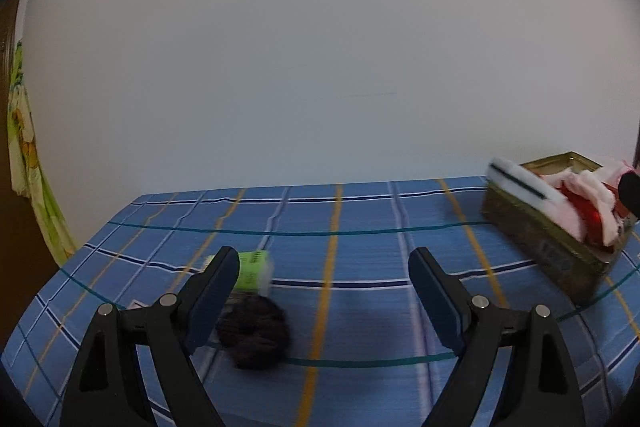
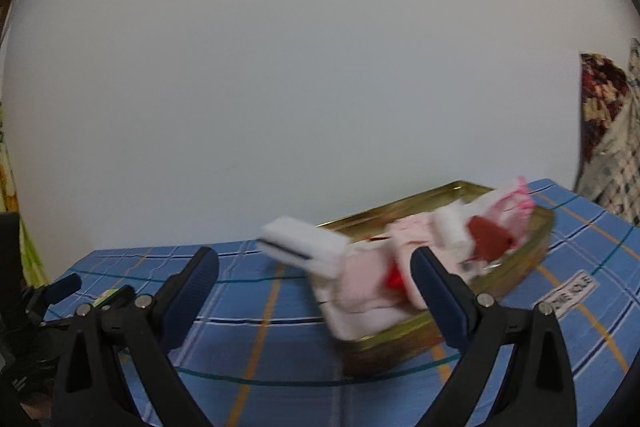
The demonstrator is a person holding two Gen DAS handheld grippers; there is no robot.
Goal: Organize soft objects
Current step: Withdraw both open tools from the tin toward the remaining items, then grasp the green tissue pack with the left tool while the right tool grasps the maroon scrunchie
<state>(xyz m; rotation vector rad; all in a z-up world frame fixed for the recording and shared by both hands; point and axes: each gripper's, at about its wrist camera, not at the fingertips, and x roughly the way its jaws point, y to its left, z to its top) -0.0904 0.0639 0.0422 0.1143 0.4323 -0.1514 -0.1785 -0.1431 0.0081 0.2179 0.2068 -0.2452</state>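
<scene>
A gold tin stands on the blue checked cloth, filled with pink, white and red soft things. A white sponge with a dark stripe leans over the tin's end. My left gripper is open above the cloth with nothing between its fingers. Just by its left finger lie a dark fluffy ball and a green and white packet. My right gripper is open and empty, the tin's near end between and behind its fingers.
The glass-topped table with the blue checked cloth runs up to a plain white wall. A green patterned cloth hangs at the far left. Patterned fabric sits at the right. A white label lies on the cloth by the tin.
</scene>
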